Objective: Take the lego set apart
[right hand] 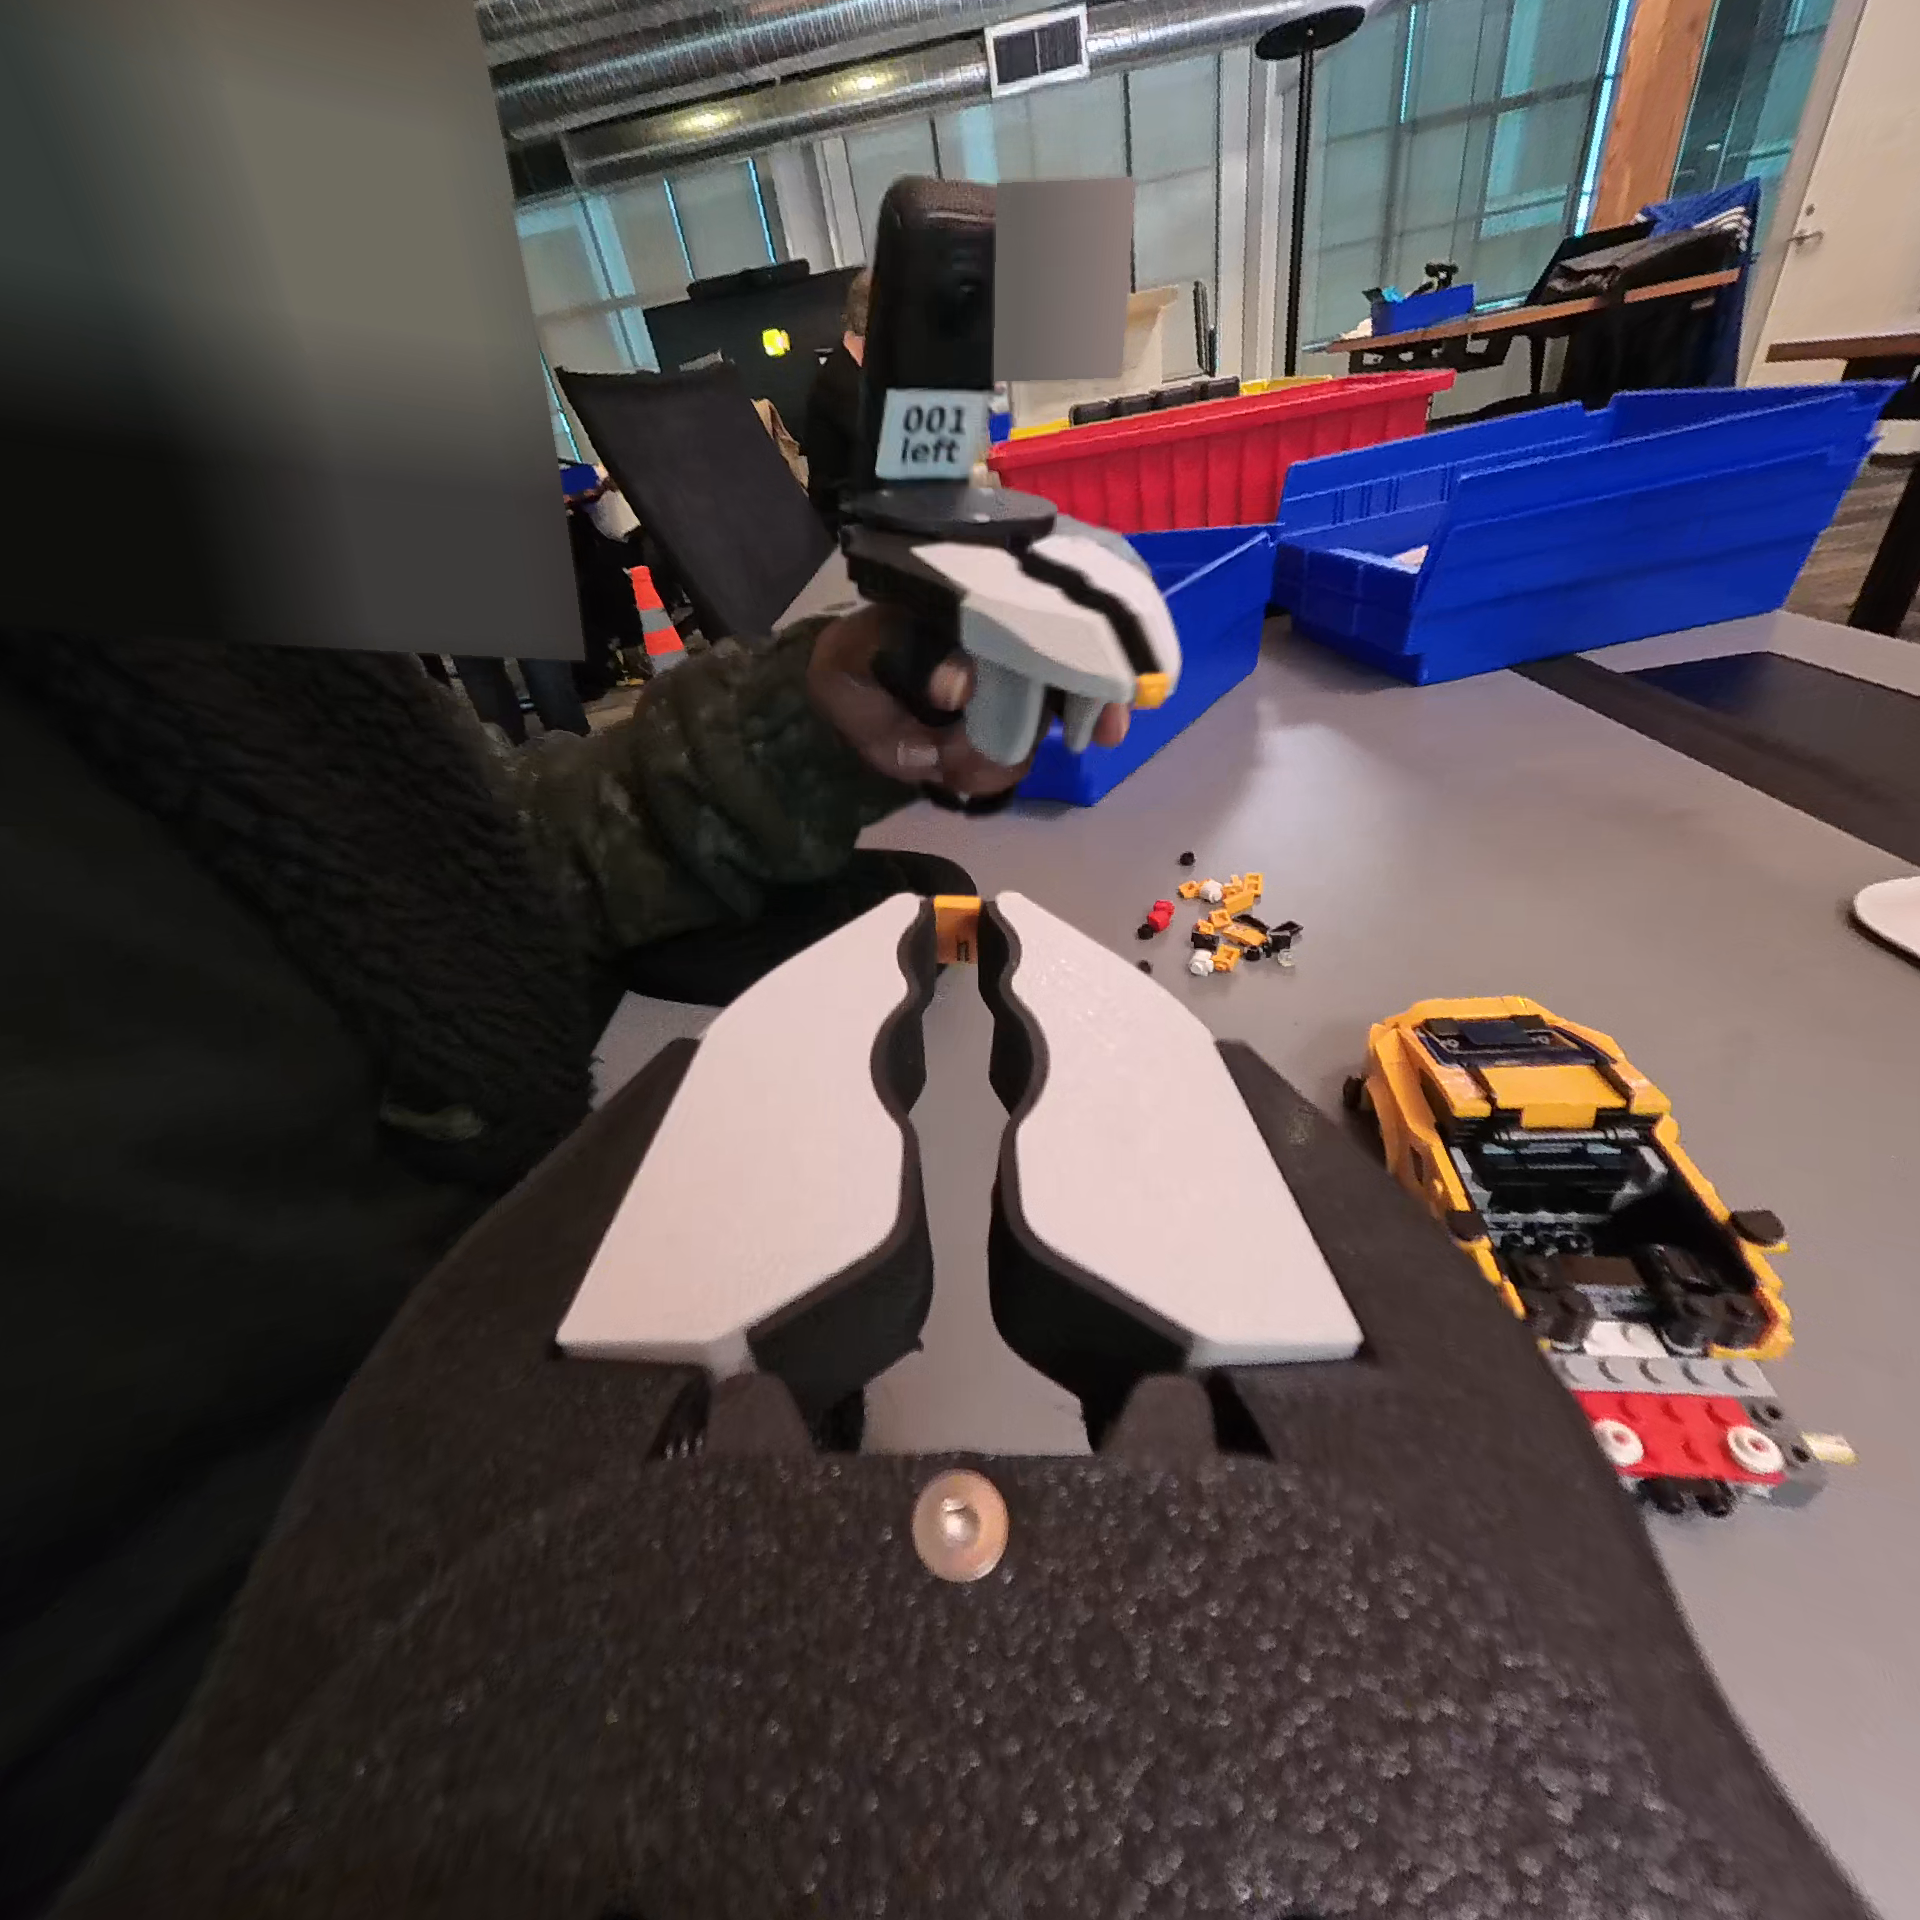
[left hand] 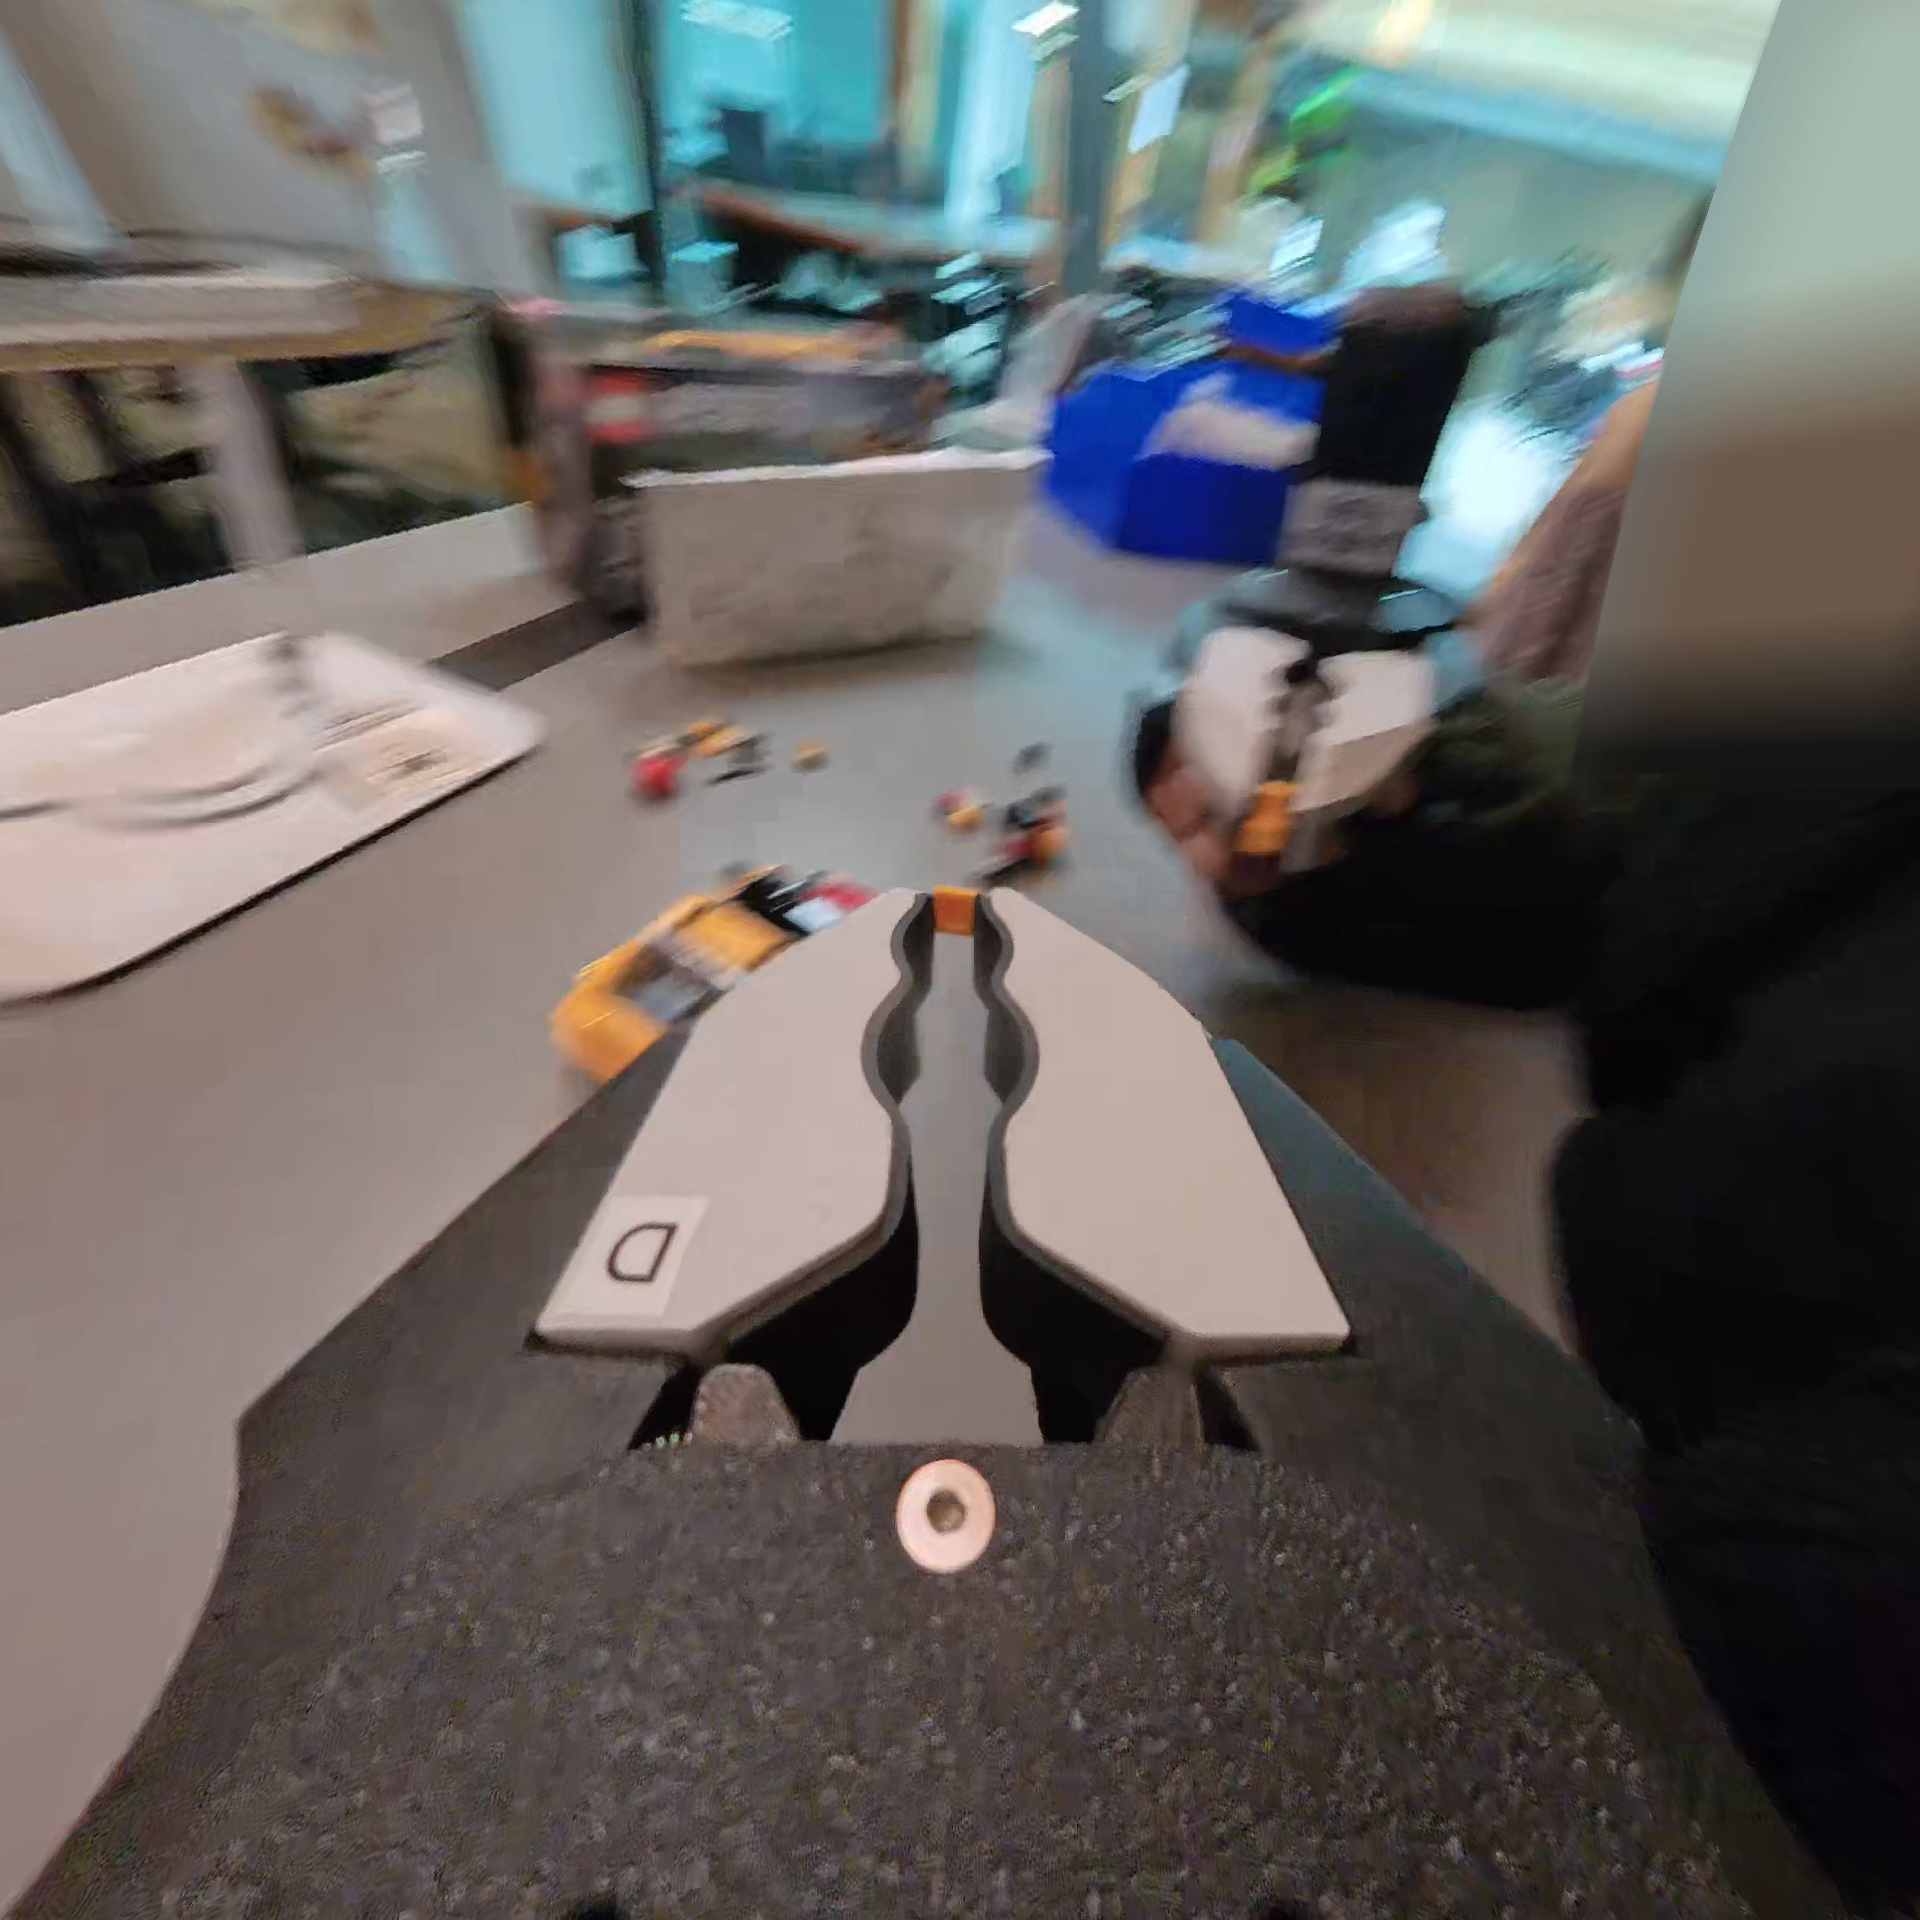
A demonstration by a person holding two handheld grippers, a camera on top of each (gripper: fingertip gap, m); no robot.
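A partly stripped orange lego car (right hand: 1569, 1195) lies on the grey table, right of my right gripper; it also shows in the left wrist view (left hand: 686, 971), blurred. My left gripper (left hand: 953, 906) is shut on a small orange lego piece (left hand: 953, 910). It also shows in the right wrist view (right hand: 1143, 686), held up in the air with that piece at its tip. My right gripper (right hand: 956, 920) is shut on another small orange lego piece (right hand: 956, 928); it shows in the left wrist view (left hand: 1273, 821) too. A pile of loose small pieces (right hand: 1231, 920) lies beyond the car.
Blue bins (right hand: 1558, 530) and a red bin (right hand: 1216, 447) stand at the table's far side. A white sheet (left hand: 208, 790) lies at the left and a white box (left hand: 821, 561) stands behind the loose pieces (left hand: 997, 810). A person's dark sleeve (right hand: 675, 790) reaches across. Spacing between my two grippers at the tips: around 10 cm. Left tips and right tips are each some 15 cm from the partly stripped orange lego car (right hand: 1569, 1195).
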